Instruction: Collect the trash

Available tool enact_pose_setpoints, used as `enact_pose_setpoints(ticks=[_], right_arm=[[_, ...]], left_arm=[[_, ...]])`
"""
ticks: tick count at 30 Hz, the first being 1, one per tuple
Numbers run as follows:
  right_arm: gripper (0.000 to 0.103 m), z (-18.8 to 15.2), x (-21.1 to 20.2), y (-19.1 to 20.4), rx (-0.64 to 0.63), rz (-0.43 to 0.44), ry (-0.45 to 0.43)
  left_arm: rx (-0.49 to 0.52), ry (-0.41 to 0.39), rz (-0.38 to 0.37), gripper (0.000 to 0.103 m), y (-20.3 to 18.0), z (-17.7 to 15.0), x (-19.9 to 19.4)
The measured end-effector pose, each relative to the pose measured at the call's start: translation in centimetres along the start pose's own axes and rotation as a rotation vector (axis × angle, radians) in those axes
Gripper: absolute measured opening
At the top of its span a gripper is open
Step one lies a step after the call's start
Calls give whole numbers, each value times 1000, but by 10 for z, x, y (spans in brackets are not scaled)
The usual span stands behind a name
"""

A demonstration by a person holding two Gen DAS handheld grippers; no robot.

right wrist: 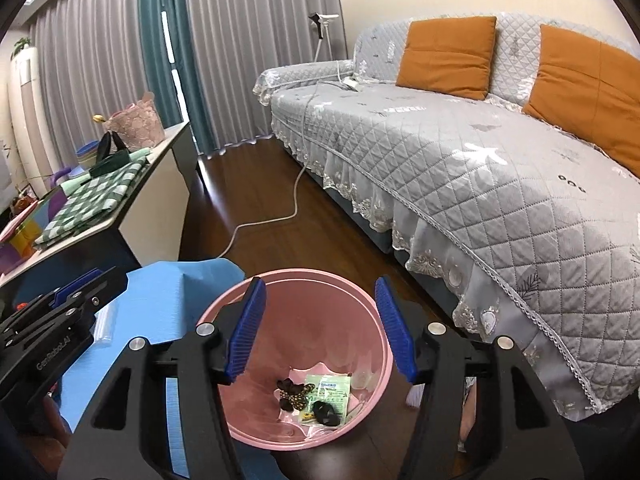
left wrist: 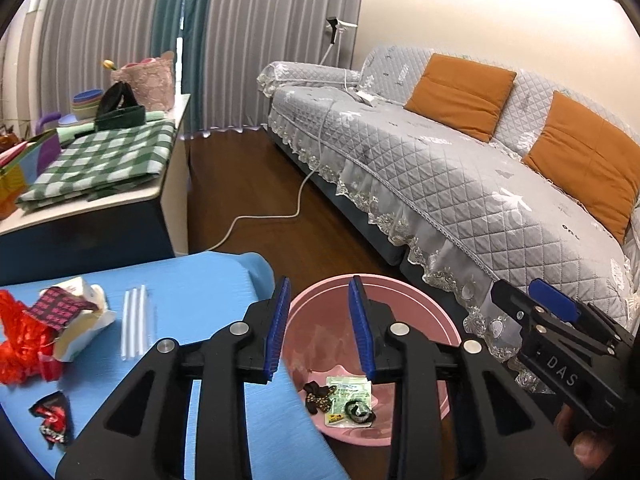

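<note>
Both black grippers w/ blue pads, left gripper (left wrist: 320, 330) & right gripper (right wrist: 320, 330), hang apart & empty over the round pink plastic bin (right wrist: 372, 300) w/ wrappers (right wrist: 326, 396) inside, probably just dropped; more trash, e.g. red crumpled wrapper (left wrist: 20, 340), sits beyond on blue-covered surface (left wrist: 192, 288).

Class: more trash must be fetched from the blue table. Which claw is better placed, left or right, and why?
Left. The left claw hangs empty at the blue table edge, beside the straws and red wrapper; the right claw is over the pink bin.
</note>
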State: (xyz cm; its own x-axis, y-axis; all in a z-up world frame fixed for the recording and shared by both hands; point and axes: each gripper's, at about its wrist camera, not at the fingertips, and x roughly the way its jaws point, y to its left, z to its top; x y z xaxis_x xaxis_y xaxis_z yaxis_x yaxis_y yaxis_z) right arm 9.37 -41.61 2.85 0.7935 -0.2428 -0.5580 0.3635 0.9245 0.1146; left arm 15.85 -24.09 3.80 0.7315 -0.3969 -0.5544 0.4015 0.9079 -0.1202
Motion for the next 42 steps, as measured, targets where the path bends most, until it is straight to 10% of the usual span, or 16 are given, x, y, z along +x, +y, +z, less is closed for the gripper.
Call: enact_pose_setpoints(ticks=[29,42], right_arm=[[57,-18,-83,100,-210,200,-89],[57,-22,-146,135,-242,205,-91]], left_arm=[[-102,-132,219,30,135,-43,-188],[-236,-178,188,30,178,-57,-231]])
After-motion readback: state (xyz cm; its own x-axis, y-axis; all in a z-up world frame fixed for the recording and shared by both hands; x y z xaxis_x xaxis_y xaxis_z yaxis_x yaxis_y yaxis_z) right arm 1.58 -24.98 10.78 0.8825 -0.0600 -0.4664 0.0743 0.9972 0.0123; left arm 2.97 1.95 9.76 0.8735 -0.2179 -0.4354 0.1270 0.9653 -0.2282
